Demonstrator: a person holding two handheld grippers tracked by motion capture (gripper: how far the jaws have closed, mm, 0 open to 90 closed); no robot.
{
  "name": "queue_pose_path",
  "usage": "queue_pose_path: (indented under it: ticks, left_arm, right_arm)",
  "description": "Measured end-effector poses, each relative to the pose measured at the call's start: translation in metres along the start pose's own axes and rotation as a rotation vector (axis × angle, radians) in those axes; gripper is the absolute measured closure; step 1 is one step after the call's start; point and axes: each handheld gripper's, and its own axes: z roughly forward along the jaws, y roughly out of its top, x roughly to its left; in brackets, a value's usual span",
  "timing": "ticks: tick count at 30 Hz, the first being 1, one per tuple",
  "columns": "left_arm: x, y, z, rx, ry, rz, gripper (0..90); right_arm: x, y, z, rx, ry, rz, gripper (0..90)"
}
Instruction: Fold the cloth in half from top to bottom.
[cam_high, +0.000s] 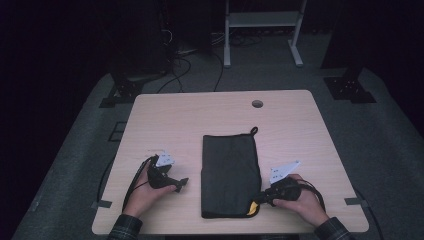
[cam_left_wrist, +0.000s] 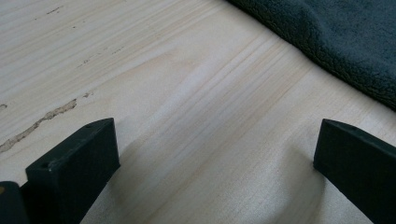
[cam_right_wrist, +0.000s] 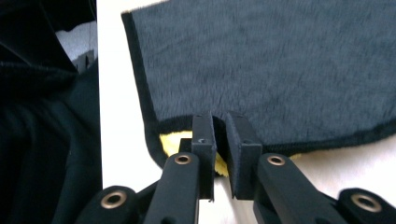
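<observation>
Dark floor and cables surround the pale wooden table (cam_high: 165, 115) I am working at. Nearest me, at the table's near edge, my right gripper (cam_high: 265, 197) sits at the near right corner of the dark folded cloth (cam_high: 227, 165). From the right gripper view its jaws are nearly closed, pinching the cloth's black-trimmed edge where a yellow underside (cam_right_wrist: 175, 142) peeks out. My left gripper (cam_high: 181, 184) rests toward the near left part of the table, just beside the cloth's left edge but apart from it. In the left gripper view its jaws stand wide, released, with bare wood between them and the cloth's fuzzy edge (cam_left_wrist: 336, 37) farther off. The cloth lies flat from the near edge toward the table's middle, with a small loop (cam_high: 254, 131) at its far right corner. Beyond, near the far edge, is a round cable hole (cam_high: 257, 103).
</observation>
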Motion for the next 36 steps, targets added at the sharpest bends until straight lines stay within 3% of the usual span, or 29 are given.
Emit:
queue_pose_path:
  ticks: [11, 14, 20, 23, 30, 34, 36]
  left_arm:
    - [0.000, 0.000, 0.000, 0.000, 0.000, 0.000, 0.0]
    - [0.000, 0.000, 0.000, 0.000, -0.001, -0.003, 0.0]
    - [0.000, 0.000, 0.000, 0.000, 0.000, -0.001, 0.0]
    - [0.000, 0.000, 0.000, -0.001, 0.000, -0.001, 0.0]
    - [0.000, 0.000, 0.000, 0.001, -0.002, 0.003, 0.0]
    - [-0.001, 0.000, 0.000, -0.001, -0.004, 0.003, 0.0]
    - [-0.001, 0.000, -0.001, 0.000, 0.000, 0.000, 0.7]
  right_arm:
    - [0.006, -0.018, -0.013, 0.081, -0.016, -0.046, 75.6]
    - [0.008, -0.021, -0.019, 0.035, -0.021, -0.024, 72.2]
    - [0.011, -0.009, -0.024, -0.058, -0.030, -0.032, 72.4]
    - [0.010, -0.003, -0.019, -0.068, -0.048, -0.030, 73.3]
    - [0.012, -0.001, 0.004, 0.007, -0.039, -0.065, 71.3]
    - [0.017, -0.005, 0.008, 0.056, -0.025, -0.082, 71.9]
    - [0.017, -0.006, 0.006, 0.048, -0.022, -0.084, 71.1]
